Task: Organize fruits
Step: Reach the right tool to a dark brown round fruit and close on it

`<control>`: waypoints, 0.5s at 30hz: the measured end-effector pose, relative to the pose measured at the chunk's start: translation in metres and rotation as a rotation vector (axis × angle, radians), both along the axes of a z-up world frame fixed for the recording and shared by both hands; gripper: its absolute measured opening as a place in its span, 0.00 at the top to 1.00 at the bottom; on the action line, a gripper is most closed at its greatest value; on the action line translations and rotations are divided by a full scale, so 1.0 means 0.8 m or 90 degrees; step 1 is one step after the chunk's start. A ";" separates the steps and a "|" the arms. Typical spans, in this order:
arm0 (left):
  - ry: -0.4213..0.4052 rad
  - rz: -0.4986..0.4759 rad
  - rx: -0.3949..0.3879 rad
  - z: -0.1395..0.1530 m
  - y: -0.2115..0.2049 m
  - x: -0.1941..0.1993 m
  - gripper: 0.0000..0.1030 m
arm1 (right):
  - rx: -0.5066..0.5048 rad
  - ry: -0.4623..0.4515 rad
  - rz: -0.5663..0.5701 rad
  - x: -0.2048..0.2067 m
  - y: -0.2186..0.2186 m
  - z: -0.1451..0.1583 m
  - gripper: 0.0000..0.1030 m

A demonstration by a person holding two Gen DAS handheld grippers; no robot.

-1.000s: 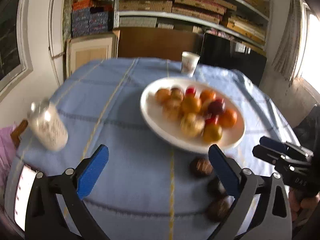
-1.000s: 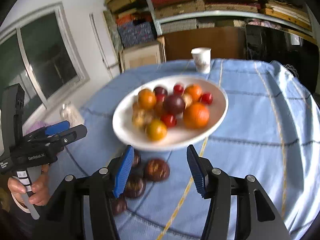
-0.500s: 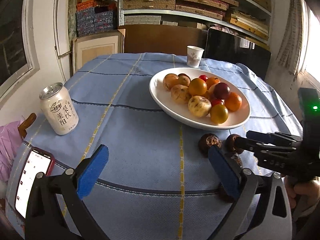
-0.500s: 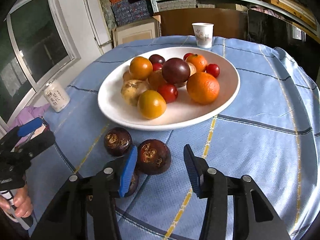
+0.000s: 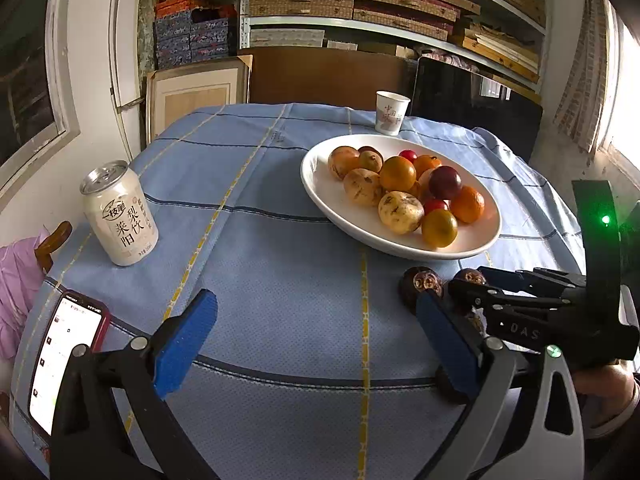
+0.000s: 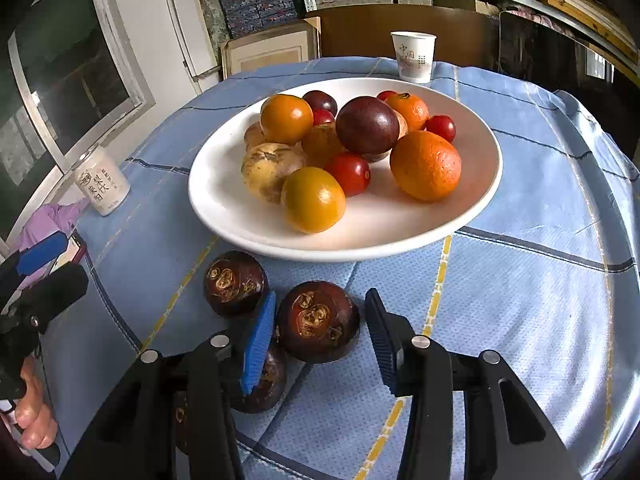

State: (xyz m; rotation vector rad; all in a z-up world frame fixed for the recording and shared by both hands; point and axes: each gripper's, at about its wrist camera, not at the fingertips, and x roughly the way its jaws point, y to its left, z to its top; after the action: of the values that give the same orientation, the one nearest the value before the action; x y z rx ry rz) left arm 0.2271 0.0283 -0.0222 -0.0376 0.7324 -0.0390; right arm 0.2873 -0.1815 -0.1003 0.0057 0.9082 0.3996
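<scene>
1. Left wrist view. A round table under a blue checked cloth stands before shelves of stacked boxes. The white plate of mixed fruit sits toward the far right of the cloth; a drink can stands well left of the plate, a phone lies at the near left edge, and a paper cup stands just behind the plate. The left gripper hovers with jaws wide apart and nothing between them. The right gripper reaches in from the right, over dark fruits just in front of the plate.

2. Right wrist view. The right gripper has just been closing; a dark brown fruit lies between its blue pads, just in front of the plate. The left pad seems to touch it; the right pad stands clear. A second dark fruit lies just left, and a third sits partly hidden behind the left finger.
</scene>
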 end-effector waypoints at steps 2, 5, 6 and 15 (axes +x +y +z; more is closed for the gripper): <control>0.000 0.000 0.001 0.000 0.000 -0.001 0.05 | -0.001 -0.001 0.000 0.000 0.001 0.000 0.57; -0.003 0.000 0.003 0.000 -0.001 -0.001 0.05 | -0.003 -0.001 -0.002 0.000 0.002 0.000 0.59; -0.003 -0.002 0.004 0.000 -0.002 -0.001 0.05 | -0.003 -0.001 -0.003 0.000 0.002 -0.001 0.59; 0.009 -0.058 0.008 -0.006 -0.017 -0.004 0.05 | 0.003 -0.055 -0.016 -0.024 -0.016 0.023 0.59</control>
State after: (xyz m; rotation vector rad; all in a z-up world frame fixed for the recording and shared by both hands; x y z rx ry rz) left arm 0.2239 0.0149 -0.0270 0.0076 0.7483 -0.1213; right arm 0.2683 -0.1947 -0.0821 0.0043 0.8219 0.3766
